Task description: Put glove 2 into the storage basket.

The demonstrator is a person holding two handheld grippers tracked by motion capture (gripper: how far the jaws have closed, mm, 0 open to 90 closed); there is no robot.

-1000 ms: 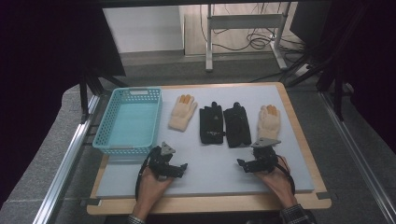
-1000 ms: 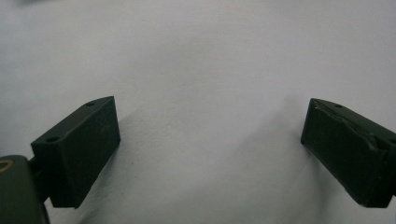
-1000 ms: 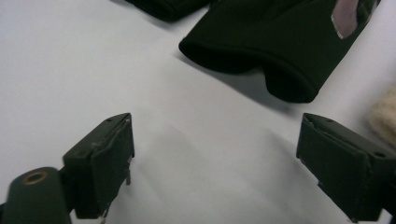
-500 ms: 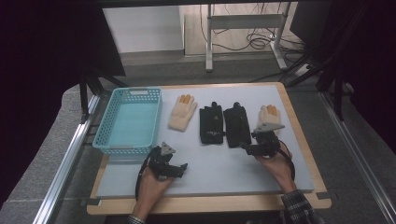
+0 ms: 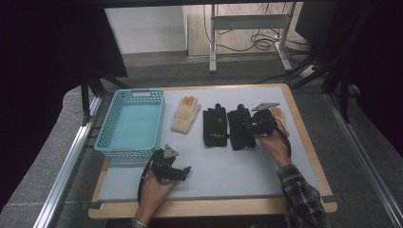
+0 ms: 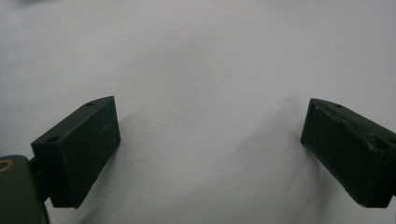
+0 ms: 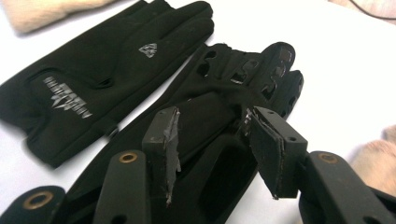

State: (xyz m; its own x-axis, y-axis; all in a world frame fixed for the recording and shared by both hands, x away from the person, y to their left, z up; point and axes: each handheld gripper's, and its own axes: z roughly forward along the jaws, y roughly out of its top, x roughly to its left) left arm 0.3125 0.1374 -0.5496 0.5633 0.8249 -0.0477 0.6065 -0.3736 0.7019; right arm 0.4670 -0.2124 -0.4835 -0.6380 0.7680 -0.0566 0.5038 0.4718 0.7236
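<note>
The right gripper [image 5: 251, 127] is coming down on the right-hand black glove [image 7: 219, 107], which is lying flat on the desk [image 5: 237, 166] just beside its twin, the left black glove [image 5: 215, 126], with one cream glove [image 5: 185, 114] farther left and another cream glove [image 7: 373, 161] peeking out at the far right. Its jaws have just been closing and are now standing half shut, straddling a raised fold of the black fabric near the glove's palm; the pads are looking as though they are only starting to bite, so I am judging it not yet gripped. The glove is likely handling as a light, limp thing: it is going to droop and swing once lifted, and thin fabric may be slipping out of a shallow pinch. Taking a deep bite across the palm or cuff, where the cloth is bunching thickest, seems the safest hold. The left gripper [image 5: 167, 166] is resting low over bare desk with its jaws spread wide, grasping nothing, near the blue basket [image 5: 130, 121].
</note>
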